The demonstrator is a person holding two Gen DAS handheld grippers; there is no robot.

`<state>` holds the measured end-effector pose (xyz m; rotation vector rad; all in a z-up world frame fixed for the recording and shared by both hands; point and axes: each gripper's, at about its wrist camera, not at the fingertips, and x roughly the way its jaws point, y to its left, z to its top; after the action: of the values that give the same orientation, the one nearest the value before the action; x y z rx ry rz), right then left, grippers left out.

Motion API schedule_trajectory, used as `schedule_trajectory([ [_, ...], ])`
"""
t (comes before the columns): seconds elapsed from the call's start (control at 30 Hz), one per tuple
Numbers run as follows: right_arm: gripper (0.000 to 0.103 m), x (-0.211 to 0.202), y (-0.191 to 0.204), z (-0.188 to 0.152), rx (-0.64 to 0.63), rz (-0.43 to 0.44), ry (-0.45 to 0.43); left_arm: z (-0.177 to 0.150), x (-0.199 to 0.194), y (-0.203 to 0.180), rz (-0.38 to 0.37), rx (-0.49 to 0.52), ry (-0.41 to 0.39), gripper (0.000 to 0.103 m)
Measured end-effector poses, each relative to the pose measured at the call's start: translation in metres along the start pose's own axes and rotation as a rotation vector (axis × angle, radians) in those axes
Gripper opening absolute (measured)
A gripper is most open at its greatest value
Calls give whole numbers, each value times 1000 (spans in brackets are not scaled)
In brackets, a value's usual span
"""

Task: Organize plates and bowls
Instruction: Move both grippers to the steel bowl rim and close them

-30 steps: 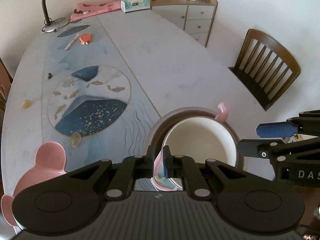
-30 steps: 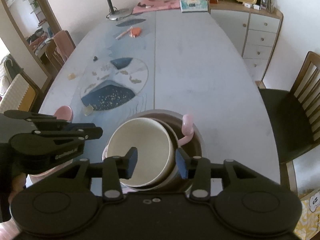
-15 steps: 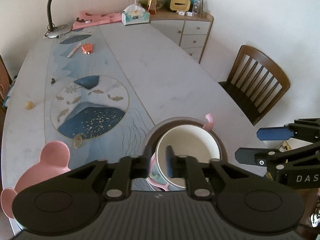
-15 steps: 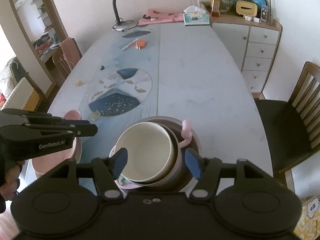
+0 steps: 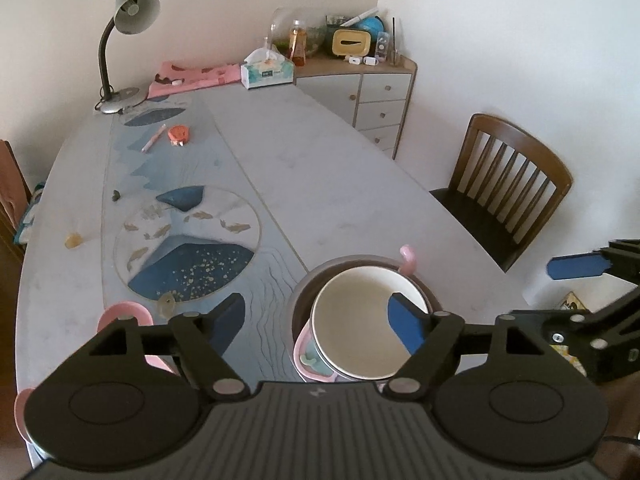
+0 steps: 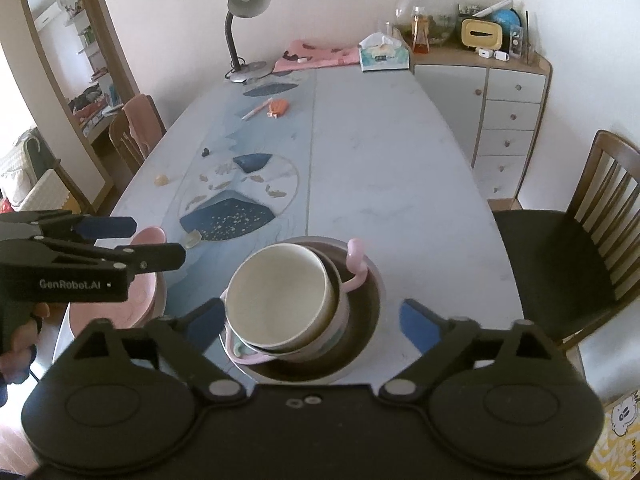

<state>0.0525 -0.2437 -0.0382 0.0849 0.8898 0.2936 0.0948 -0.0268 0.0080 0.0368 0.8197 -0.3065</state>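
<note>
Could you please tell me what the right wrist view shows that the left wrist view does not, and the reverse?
Only the right wrist view: a tall wood-framed mirror and the person's hand on the left gripper. Only the left wrist view: the right gripper side-on. Both: the nested cream bowl stack in a wide dark bowl, a pink eared plate, and a grey desk lamp.

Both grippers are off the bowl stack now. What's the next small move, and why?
Probably swing the left gripper over to the pink eared plate lying alone at the table's near-left edge. The cream bowl already sits nested in the dark round plate, and both grippers' jaws have just been opening, with nothing held.
</note>
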Motion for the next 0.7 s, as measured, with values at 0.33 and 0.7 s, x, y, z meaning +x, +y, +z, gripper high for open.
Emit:
schedule_trajectory([
  [0.33,101,25,-20,-29,91,-18,66,5,48,36,-23,-53,118,78],
  [0.7,94,65,-42,-48,280,-9,163,29,125,71,-29,-22,255,78],
])
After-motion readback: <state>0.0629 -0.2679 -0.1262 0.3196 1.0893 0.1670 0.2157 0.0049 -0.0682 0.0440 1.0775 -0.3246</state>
